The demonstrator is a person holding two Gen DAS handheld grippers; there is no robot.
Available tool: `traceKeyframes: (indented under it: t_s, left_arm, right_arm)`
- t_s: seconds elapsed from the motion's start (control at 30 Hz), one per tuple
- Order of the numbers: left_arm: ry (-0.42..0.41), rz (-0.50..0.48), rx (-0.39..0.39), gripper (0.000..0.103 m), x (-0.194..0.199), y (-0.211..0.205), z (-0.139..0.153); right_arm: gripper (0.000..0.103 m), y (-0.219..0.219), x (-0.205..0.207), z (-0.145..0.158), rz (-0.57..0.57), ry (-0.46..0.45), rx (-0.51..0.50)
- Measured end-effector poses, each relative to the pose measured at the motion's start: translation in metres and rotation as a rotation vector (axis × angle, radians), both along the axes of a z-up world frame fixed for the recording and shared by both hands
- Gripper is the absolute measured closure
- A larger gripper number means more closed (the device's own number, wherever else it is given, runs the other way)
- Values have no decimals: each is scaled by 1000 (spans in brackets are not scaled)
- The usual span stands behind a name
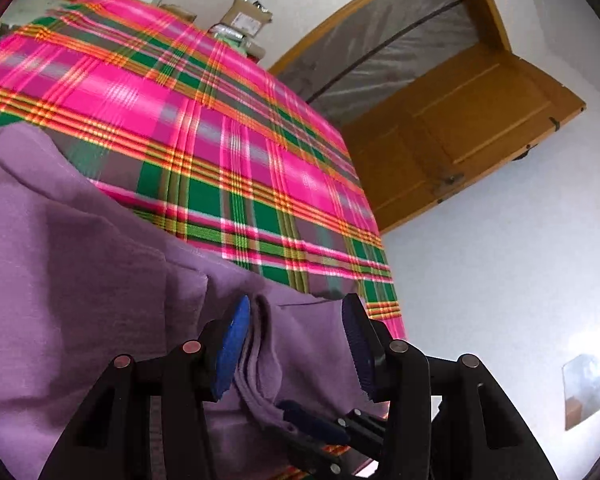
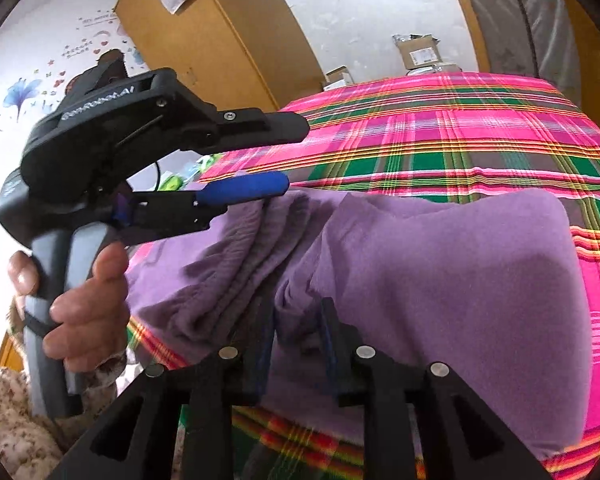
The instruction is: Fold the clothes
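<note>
A purple garment (image 1: 80,272) lies bunched on a bed under a pink and green plaid sheet (image 1: 220,120). My left gripper (image 1: 296,300) is open, and a folded edge of the garment runs up between its blue pads, close to the left one. In the right wrist view the left gripper (image 2: 296,158) shows with jaws wide apart, its lower blue finger (image 2: 244,190) touching the garment's (image 2: 440,272) rumpled edge. My right gripper (image 2: 298,312) is shut on a thick bunch of the purple cloth, which humps up over it. Its tip (image 1: 312,424) appears low in the left wrist view.
A hand (image 2: 84,308) holds the left gripper's grey handle. Cardboard boxes (image 1: 244,16) stand beyond the bed's far edge. A wooden door (image 1: 480,120) is open on the right and a wooden wardrobe (image 2: 204,40) stands by a stickered wall. The plaid sheet (image 2: 460,128) stretches beyond the garment.
</note>
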State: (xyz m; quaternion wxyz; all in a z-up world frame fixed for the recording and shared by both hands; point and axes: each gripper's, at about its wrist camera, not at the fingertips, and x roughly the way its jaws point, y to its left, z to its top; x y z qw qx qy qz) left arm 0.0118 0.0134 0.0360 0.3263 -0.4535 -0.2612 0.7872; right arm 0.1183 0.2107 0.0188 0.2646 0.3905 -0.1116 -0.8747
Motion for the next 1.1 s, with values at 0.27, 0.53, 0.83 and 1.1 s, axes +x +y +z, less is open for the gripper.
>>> traceKeyframes:
  t_s: [0.27, 0.53, 0.83, 1.1]
  left_arm:
    - [43, -45, -13, 53, 13, 10, 14]
    - [57, -147, -67, 53, 32, 34, 12]
    - [20, -169, -190, 53, 49, 32, -7]
    - [12, -168, -249, 53, 63, 23, -14]
  right_arm:
    - [80, 66, 20, 16, -237, 92, 110]
    - [80, 86, 25, -7, -318, 34, 210]
    - [78, 107, 36, -16, -347, 26, 195]
    - [67, 110, 39, -12, -375, 23, 214]
